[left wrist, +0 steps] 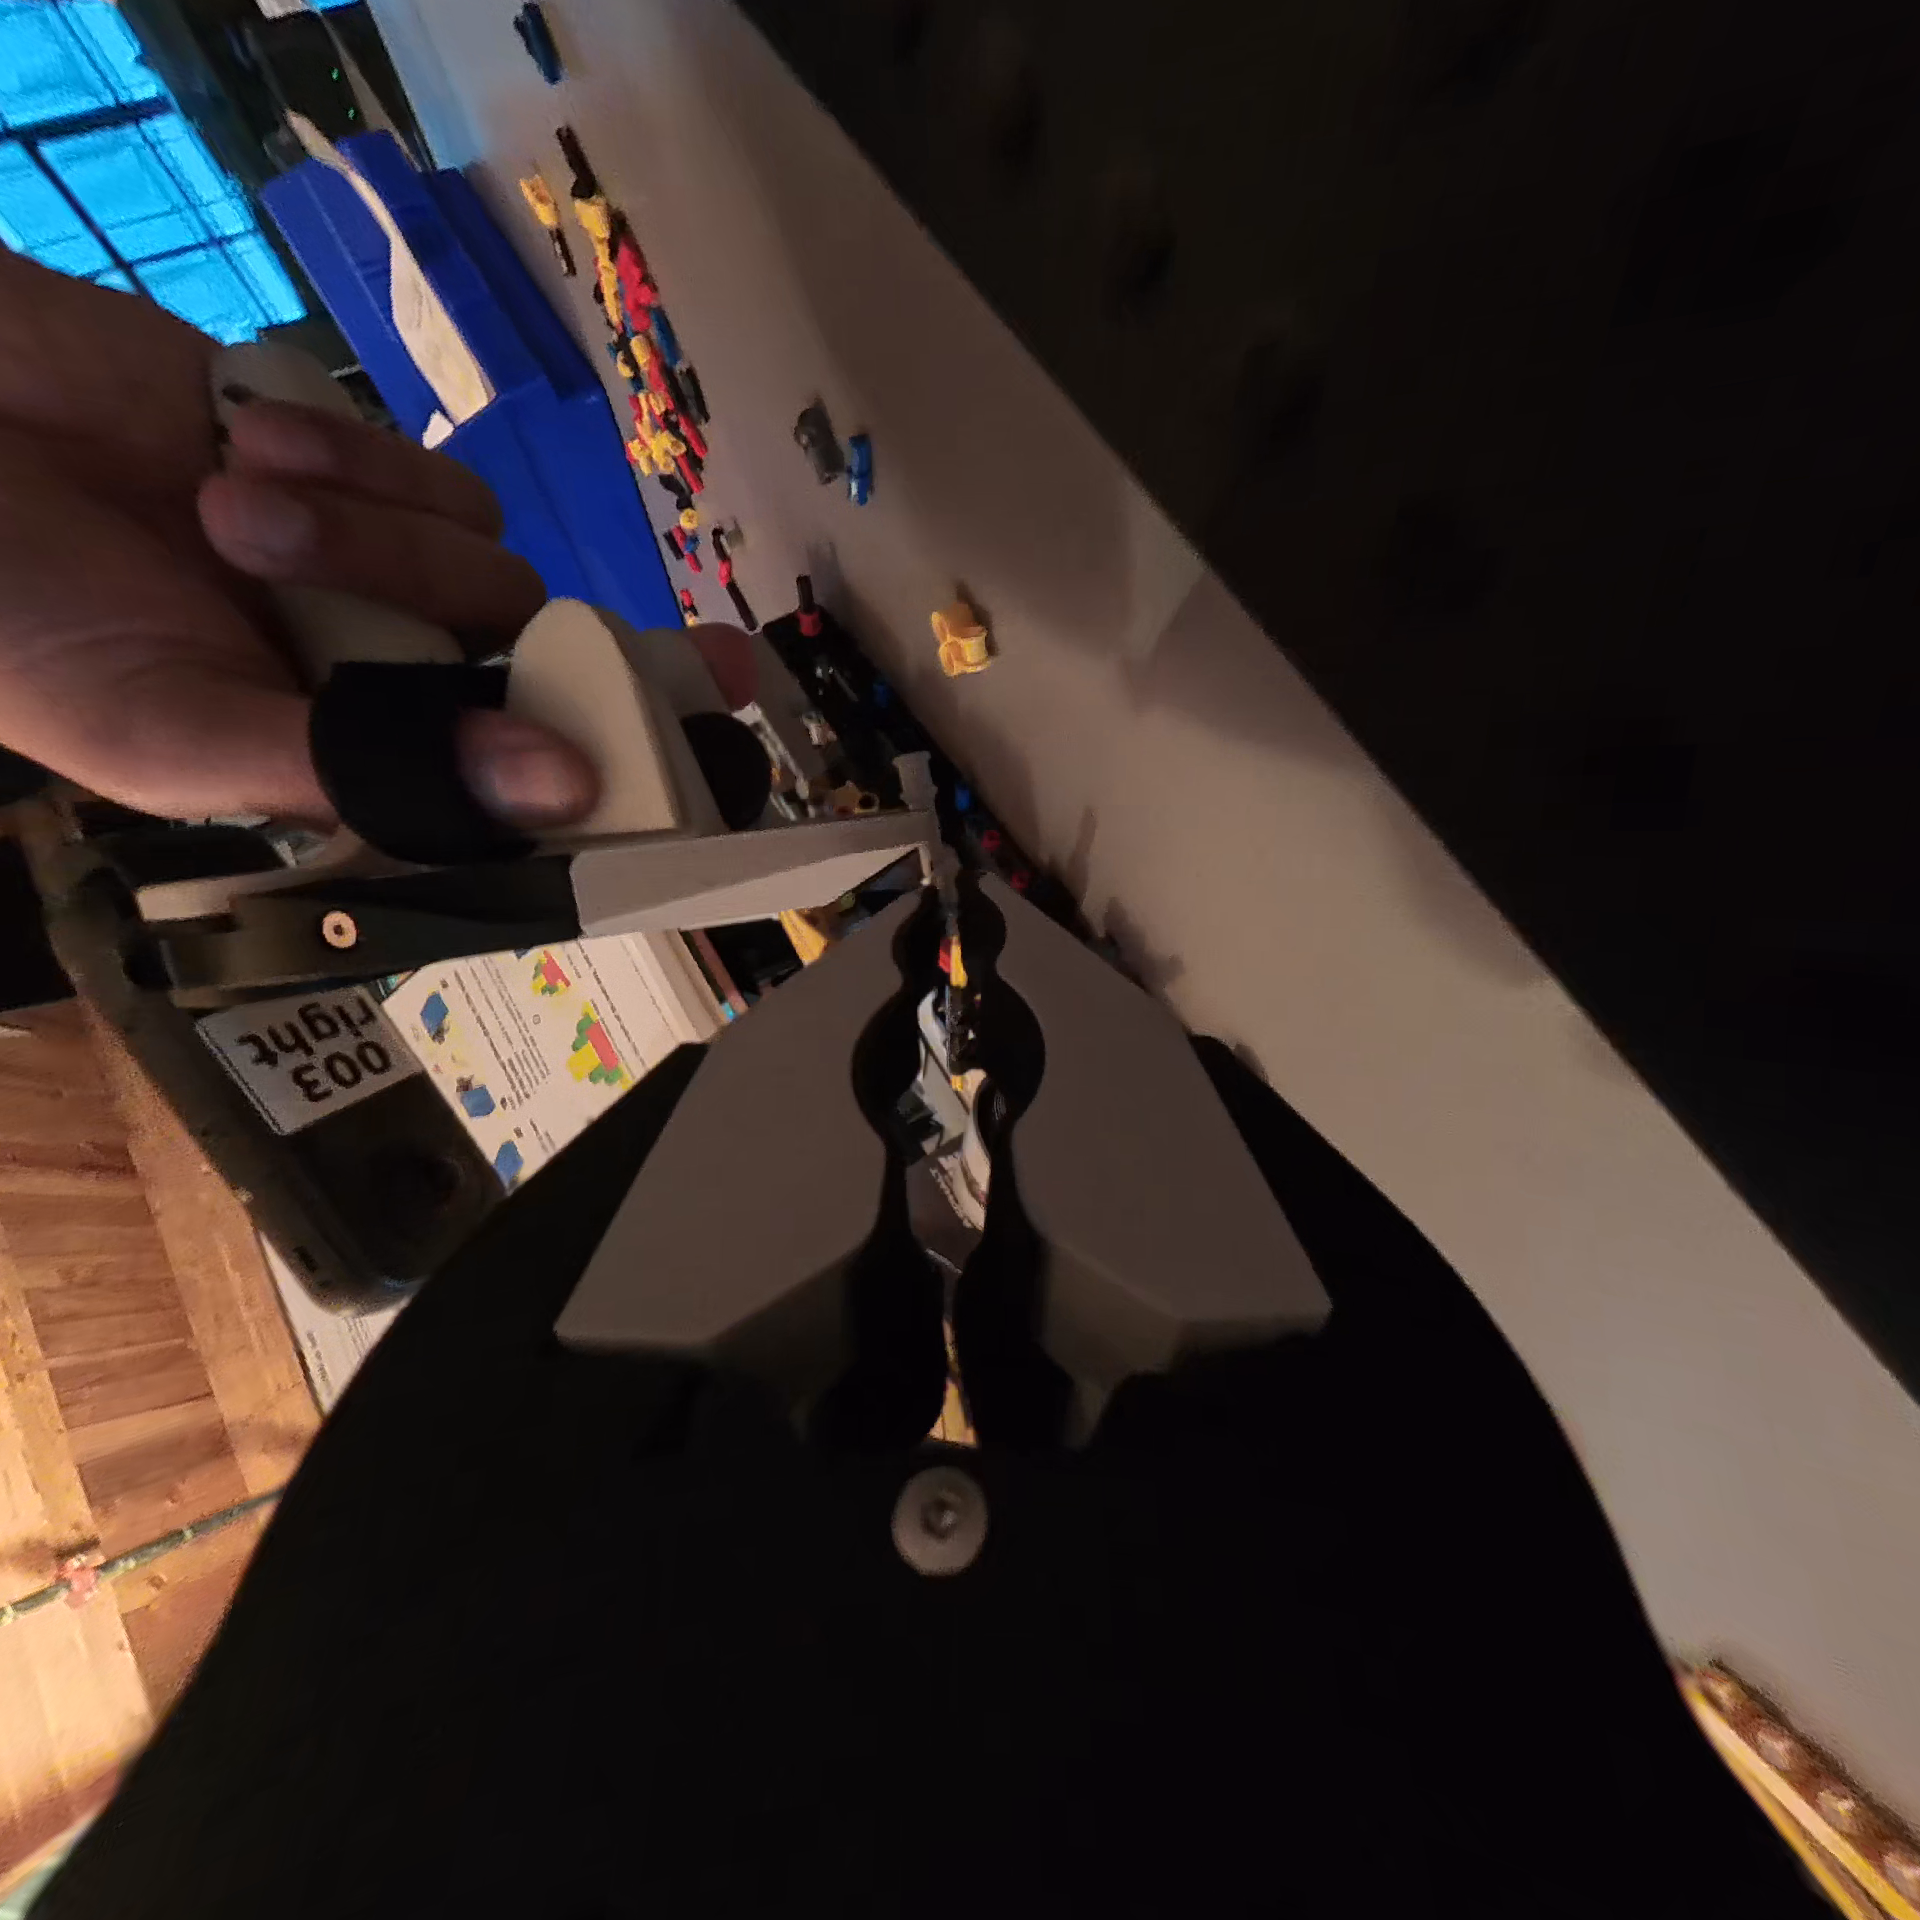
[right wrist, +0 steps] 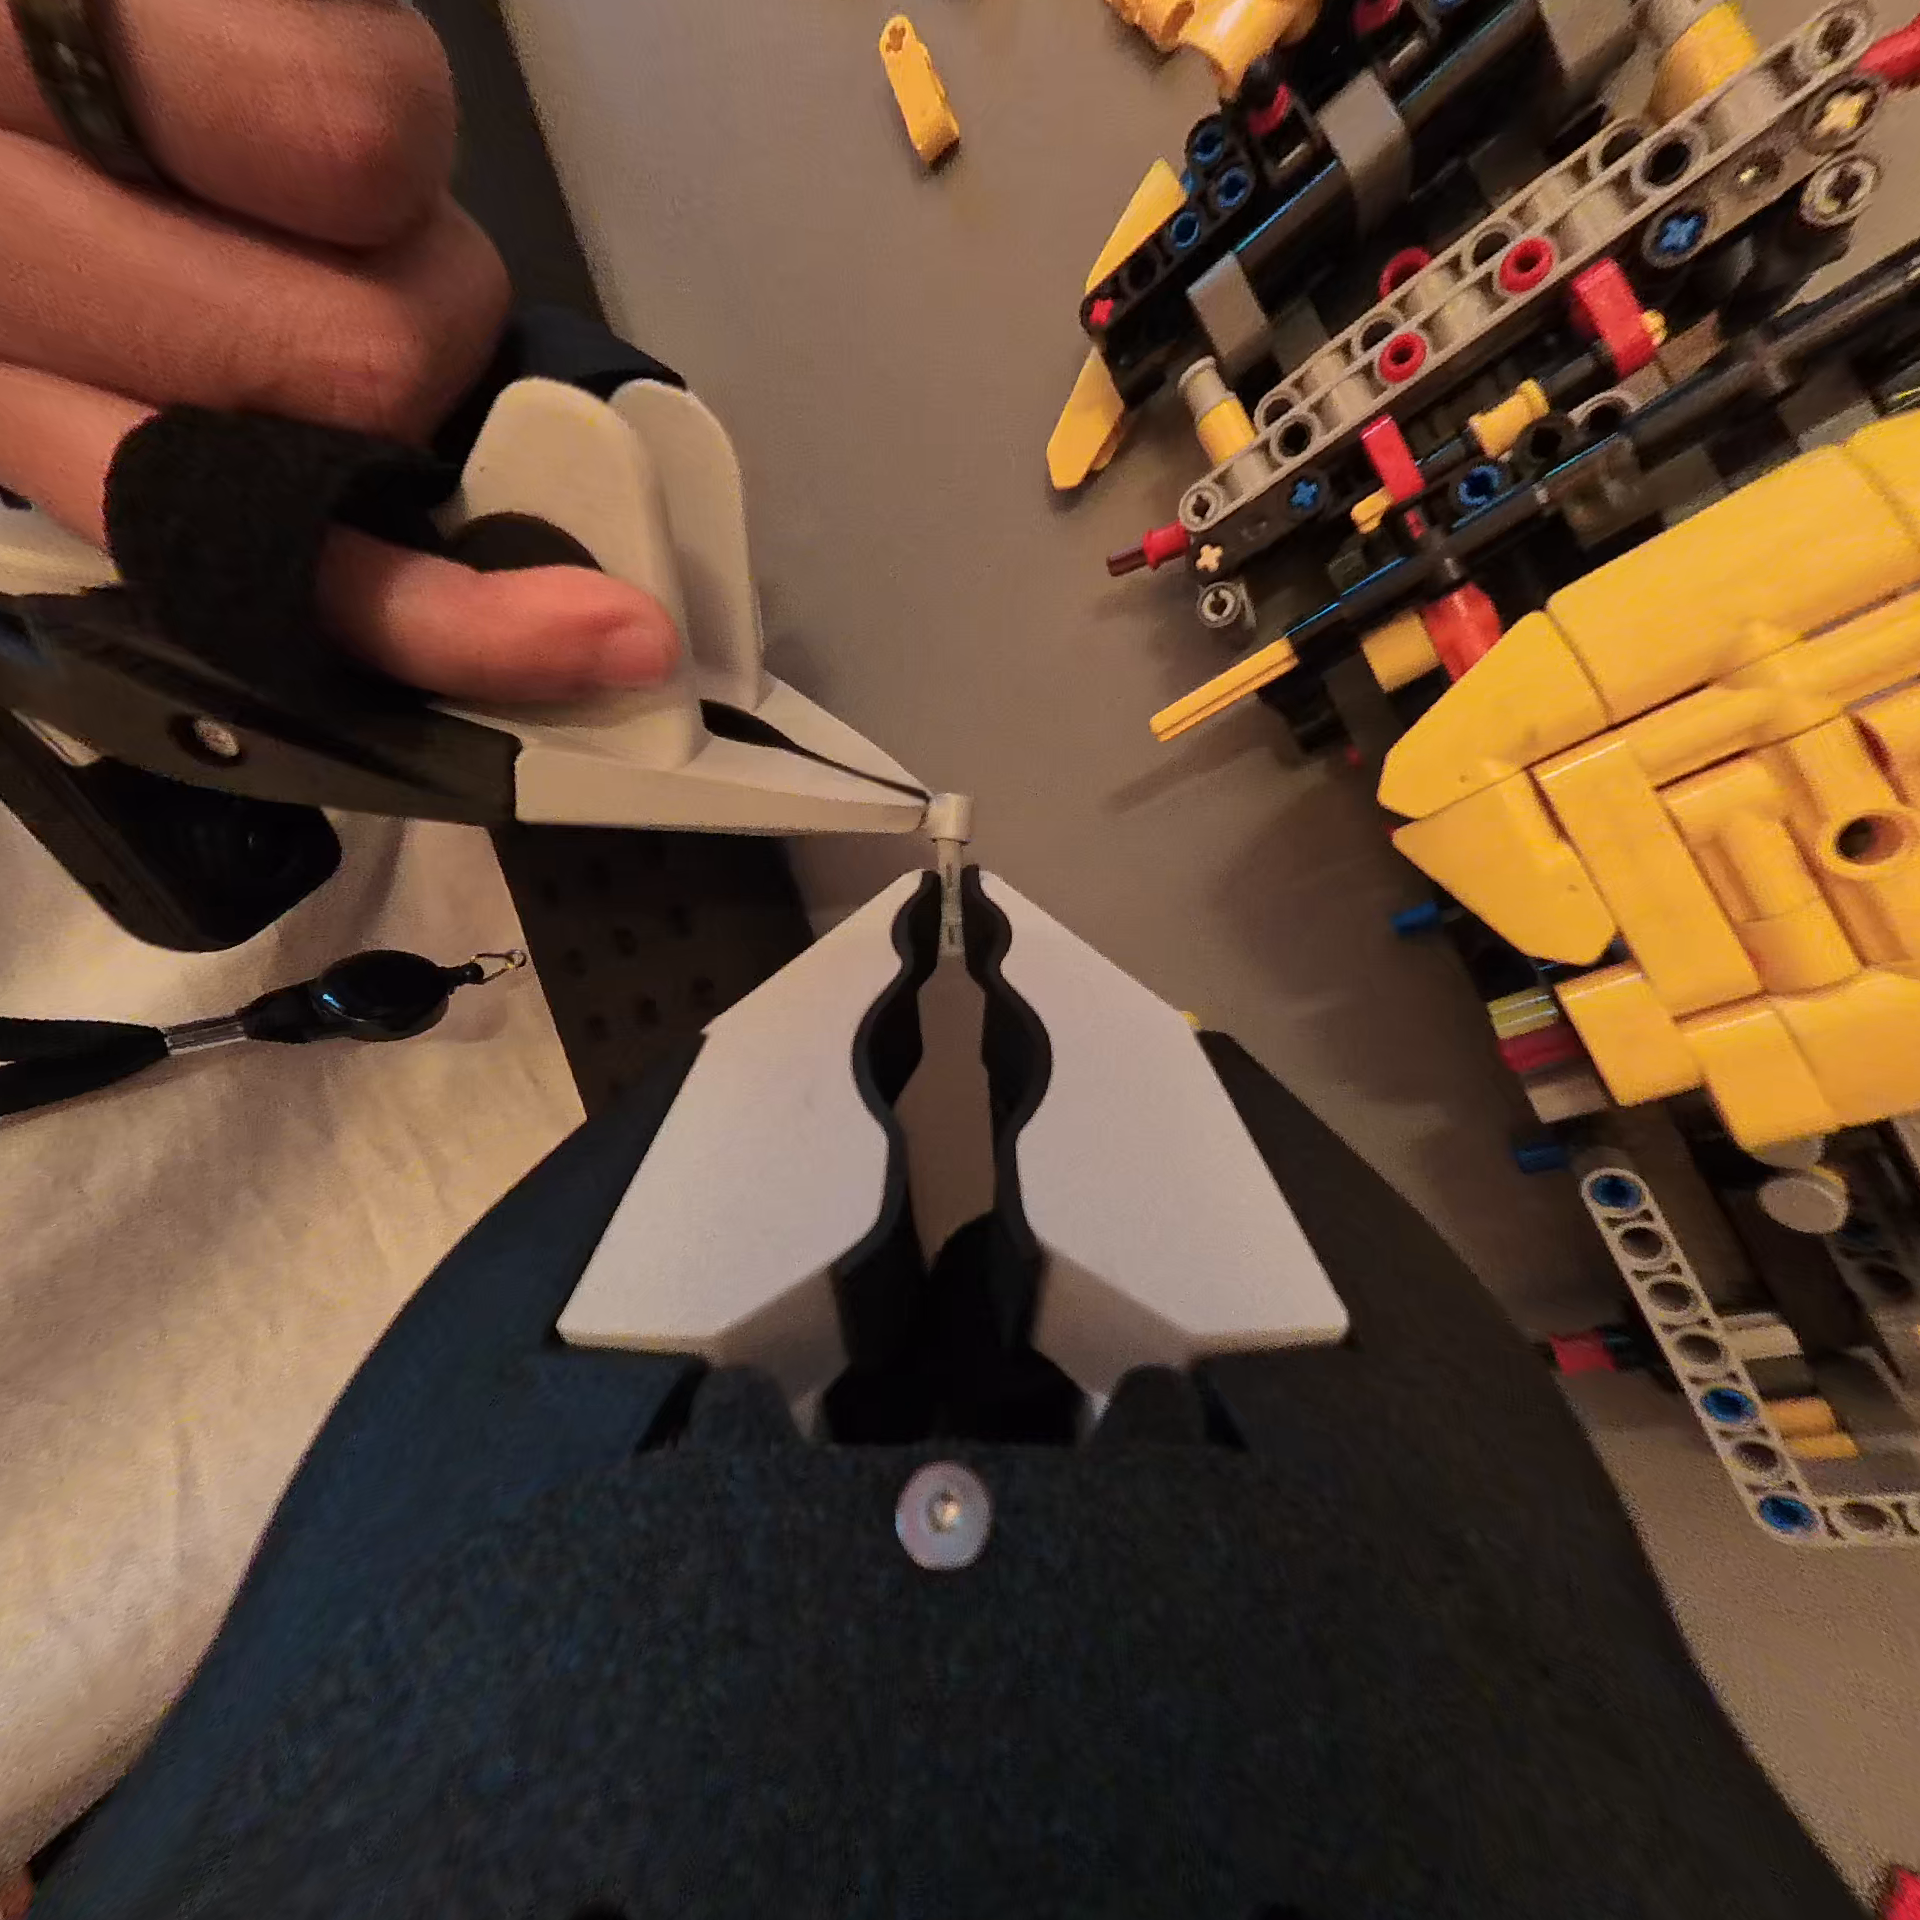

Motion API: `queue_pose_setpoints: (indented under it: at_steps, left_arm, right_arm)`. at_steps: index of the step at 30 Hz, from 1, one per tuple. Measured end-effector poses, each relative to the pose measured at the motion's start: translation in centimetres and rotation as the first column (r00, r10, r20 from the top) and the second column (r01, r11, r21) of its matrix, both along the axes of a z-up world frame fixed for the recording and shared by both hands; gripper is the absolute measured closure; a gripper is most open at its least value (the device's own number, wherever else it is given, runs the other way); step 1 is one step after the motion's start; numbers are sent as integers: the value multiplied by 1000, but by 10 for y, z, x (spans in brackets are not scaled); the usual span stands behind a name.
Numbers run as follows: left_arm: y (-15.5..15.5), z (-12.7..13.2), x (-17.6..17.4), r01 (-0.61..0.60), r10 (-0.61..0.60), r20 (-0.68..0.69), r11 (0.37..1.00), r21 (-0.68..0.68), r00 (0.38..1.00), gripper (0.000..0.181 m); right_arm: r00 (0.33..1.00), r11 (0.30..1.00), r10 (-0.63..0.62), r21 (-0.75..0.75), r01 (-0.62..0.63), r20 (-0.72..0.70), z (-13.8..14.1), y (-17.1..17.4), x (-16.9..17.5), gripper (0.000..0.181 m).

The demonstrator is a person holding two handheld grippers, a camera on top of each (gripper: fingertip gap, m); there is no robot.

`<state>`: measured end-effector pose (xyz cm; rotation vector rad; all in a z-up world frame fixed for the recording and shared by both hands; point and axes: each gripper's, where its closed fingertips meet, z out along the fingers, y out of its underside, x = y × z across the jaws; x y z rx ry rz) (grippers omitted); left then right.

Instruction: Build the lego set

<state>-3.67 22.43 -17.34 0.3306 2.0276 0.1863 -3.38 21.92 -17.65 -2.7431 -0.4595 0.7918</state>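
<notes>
Mid-air sub-assembly step: right claw (right wrist: 948,883) pinches a grey pin (right wrist: 948,914), left claw (right wrist: 925,816) clamps the bushing (right wrist: 954,816) on its tip. Next, push them together, then onto the yellow model (right wrist: 1662,727) on the tabletop (right wrist: 883,416).

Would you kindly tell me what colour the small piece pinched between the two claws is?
Light grey; the small piece shows best in the right wrist view.

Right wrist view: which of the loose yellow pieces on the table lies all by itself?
The small yellow connector near the top edge, alone on bare grey table; the other yellow parts sit by the model.
</notes>
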Motion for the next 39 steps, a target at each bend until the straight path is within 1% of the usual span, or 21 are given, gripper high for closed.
queue_pose_setpoints:
  at_steps: [4, 10, 12, 14, 16, 17, 20, 21, 22, 24, 26, 29, 30, 31, 32, 34, 35, 36, 37, 38, 39]
  left_arm:
    - [-3, -10, -3, 43, -39, -66, 998, 51, 997, 180]
    - [-2, -11, 0, 58, -53, -87, 997, 51, 995, 180]
    - [-4, -15, 1, 48, -46, -98, 999, 12, 994, 179]
    - [-8, -15, 1, 19, -26, -110, 997, -71, 994, 180]
    - [-8, -14, 2, -9, -7, -116, 990, -140, 993, 180]
    - [-9, -15, 2, -25, 2, -132, 984, -175, 991, 179]
    - [1, -15, 4, -121, 74, -170, 951, -286, 983, 179]
    - [9, -13, 6, -162, 114, -165, 937, -310, 980, 179]
    - [13, -10, 7, -200, 148, -167, 911, -360, 975, 179]
    - [13, -7, 3, -274, 188, -220, 829, -487, 957, 178]
    - [5, -1, 1, -292, 189, -229, 742, -604, 955, 178]
    - [-8, 6, -1, -328, 170, -282, 548, -769, 944, 178]
    - [-9, 10, -2, -325, 157, -285, 488, -810, 945, 178]
    - [-7, 17, 0, -316, 155, -276, 420, -851, 949, 178]
    - [-7, 26, 0, -300, 131, -271, 348, -888, 954, 178]
    - [-11, 52, -3, -211, 57, -203, 212, -954, 978, 177]
    - [-13, 67, -6, -140, 18, -139, 159, -977, 990, 177]
    - [-15, 81, -9, -70, -11, -72, 122, -990, 997, 178]
    - [-15, 92, -12, -8, -21, -10, 104, -995, 1000, 178]
    - [-17, 97, -15, 36, -40, 32, 111, -993, 999, 178]
    - [-18, 99, -17, 64, -43, 58, 136, -989, 997, 178]
  right_arm:
    - [996, 999, 49, -20, -48, 72, -9, -3, -2, 179]
    - [997, 998, 40, 36, -42, 62, -4, 0, 5, 179]
    - [995, 997, 41, 55, -46, 89, -8, -3, 6, 179]
    - [996, 995, 43, 87, -50, 80, -9, -5, 6, 178]
    - [994, 986, 44, 154, -60, 100, -8, -5, 7, 178]
    - [989, 978, 58, 189, -83, 135, -9, -6, 9, 178]
    - [938, 963, 52, 232, -138, 341, -25, -13, 33, 178]
    - [941, 956, 50, 256, -142, 333, -28, -16, 33, 178]
    - [948, 951, 26, 283, -121, 317, -31, -19, 34, 178]
    - [957, 934, 22, 335, -123, 288, -32, -24, 31, 178]
    - [947, 925, 25, 351, -143, 320, -36, -29, 33, 178]
    - [948, 908, -4, 399, -130, 318, -39, -31, 32, 177]
    - [948, 904, -30, 413, -109, 316, -38, -29, 35, 166]
    - [956, 899, -55, 430, -77, 287, -34, -28, 37, 158]
    - [975, 890, -72, 456, -34, 213, -26, -26, 33, 155]
    - [995, 832, -90, 545, 104, -53, 10, -19, 20, 156]
    - [971, 791, -89, 576, 203, -221, 33, -15, 14, 156]
    - [917, 757, -83, 574, 313, -390, 55, -11, 11, 156]
    - [840, 745, -82, 527, 409, -536, 71, -7, 10, 155]
    - [749, 757, -65, 456, 468, -660, 81, -6, 6, 153]
    - [634, 777, -26, 383, 499, -773, 94, -7, -1, 151]
